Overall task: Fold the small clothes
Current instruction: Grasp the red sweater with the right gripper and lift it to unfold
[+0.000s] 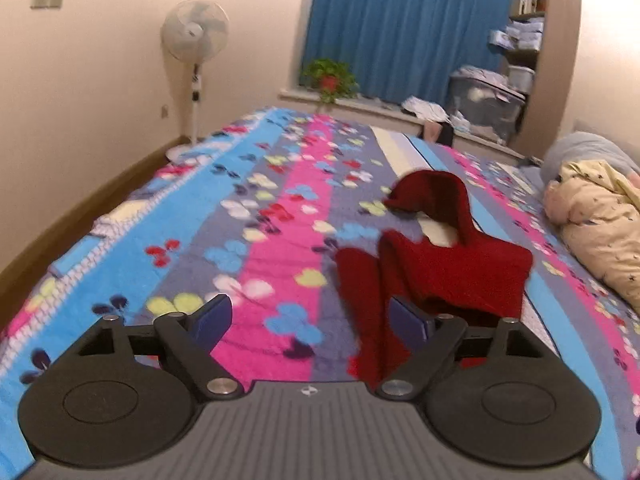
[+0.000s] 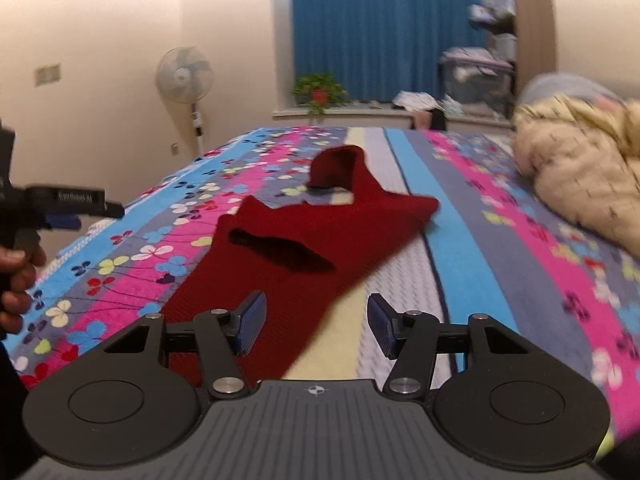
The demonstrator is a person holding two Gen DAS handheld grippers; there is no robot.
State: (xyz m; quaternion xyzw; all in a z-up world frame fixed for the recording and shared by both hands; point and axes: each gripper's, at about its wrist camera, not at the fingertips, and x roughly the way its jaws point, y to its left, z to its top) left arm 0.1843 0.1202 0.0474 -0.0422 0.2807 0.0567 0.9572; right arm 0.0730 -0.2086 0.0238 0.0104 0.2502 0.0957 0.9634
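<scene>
I see the red garment [image 2: 304, 236] lying on the bed [image 2: 480, 240], long axis running from lower left to upper centre, nearest my empty, parted right gripper [image 2: 314, 322]; left gripper [image 1: 308, 322] also released

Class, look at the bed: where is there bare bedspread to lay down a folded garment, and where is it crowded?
Free: the wide stretch of floral bedspread between the red garment and the wall-side edge by the standing fan, and the far end toward the windowsill. Crowded: the right side, where the cream quilt is bunched beside the garment.
</scene>
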